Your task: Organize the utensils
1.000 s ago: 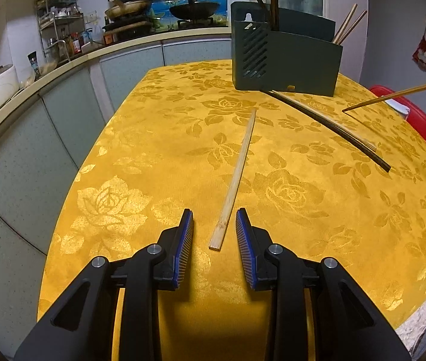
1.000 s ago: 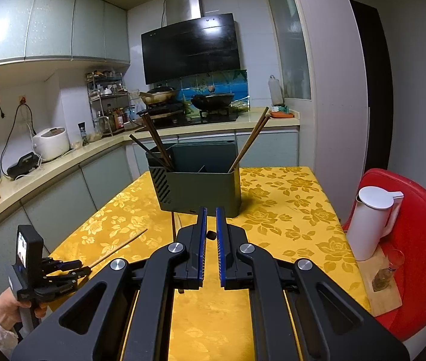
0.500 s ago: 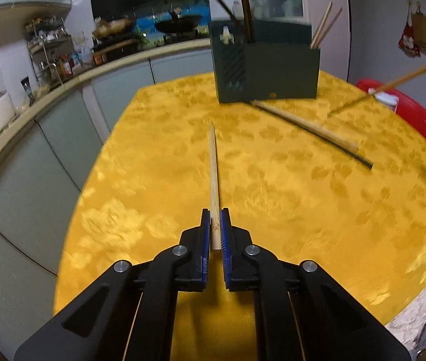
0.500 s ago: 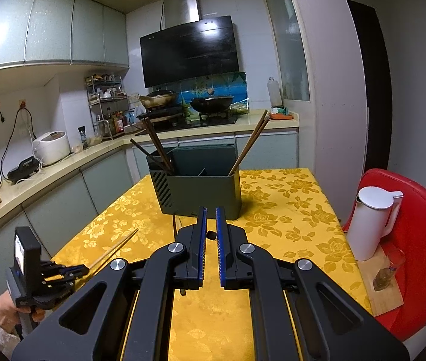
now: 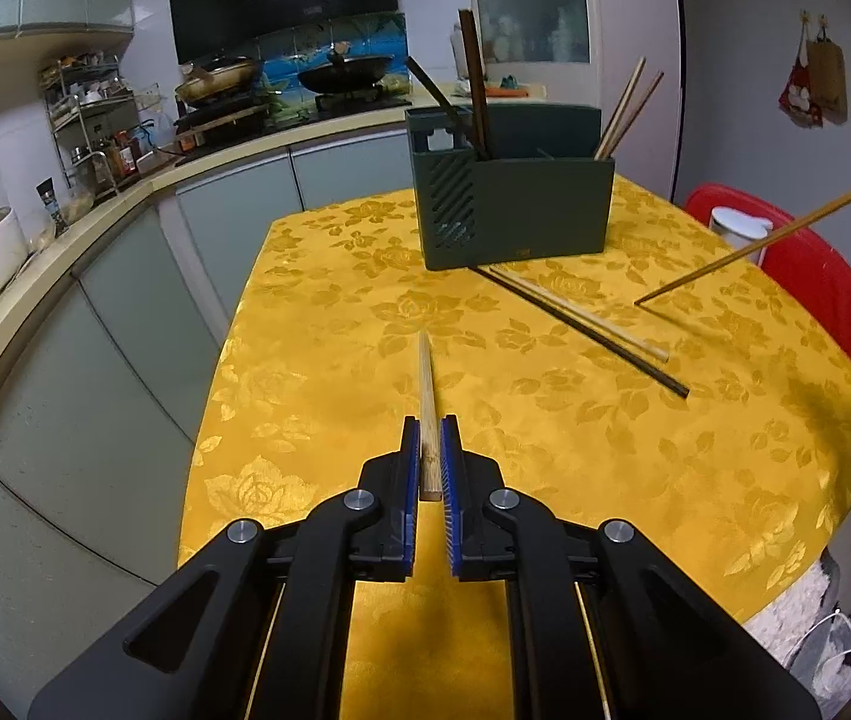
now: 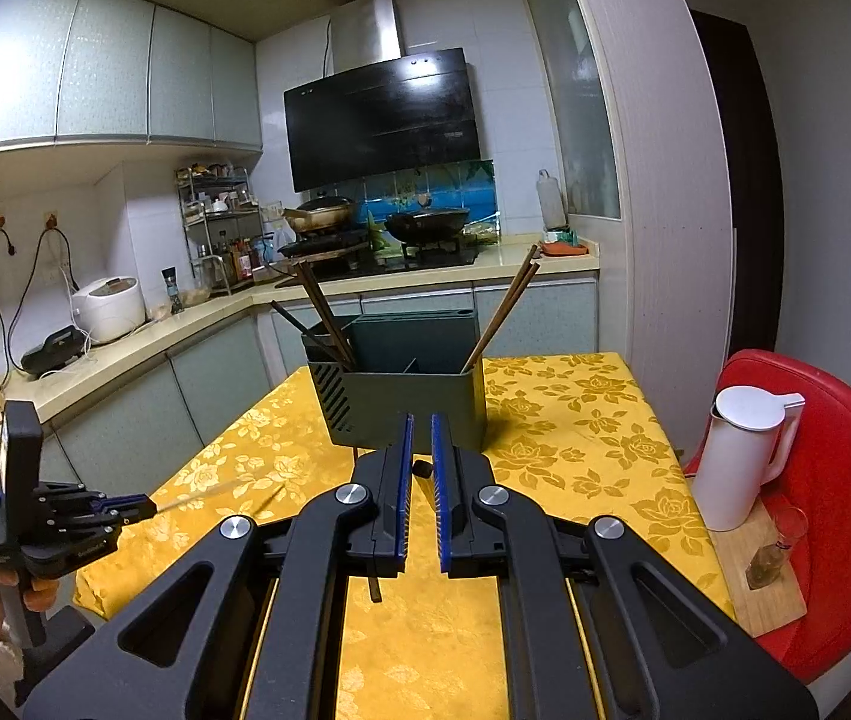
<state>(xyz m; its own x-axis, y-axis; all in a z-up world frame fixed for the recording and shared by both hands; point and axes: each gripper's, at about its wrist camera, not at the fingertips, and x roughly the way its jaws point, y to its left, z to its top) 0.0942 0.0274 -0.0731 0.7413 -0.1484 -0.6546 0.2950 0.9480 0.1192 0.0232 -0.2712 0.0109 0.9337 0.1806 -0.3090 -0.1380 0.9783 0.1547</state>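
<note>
The left gripper [image 5: 430, 457] has its jaws closed on one pale bamboo chopstick [image 5: 427, 387], held above the yellow rose-patterned tablecloth [image 5: 317, 324], in front of the dark green plastic utensil holder [image 5: 515, 204]. The right gripper [image 6: 419, 468] clamps a thin brown chopstick [image 5: 749, 252] (the grip is seen from the left camera). Two more chopsticks [image 5: 581, 318] lie just before the holder.

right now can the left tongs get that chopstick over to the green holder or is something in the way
Probably yes. The left tongs are shut on the light chopstick, and bare yellow cloth runs up to the green holder. The two loose chopsticks lie off to the right of that path.
</note>
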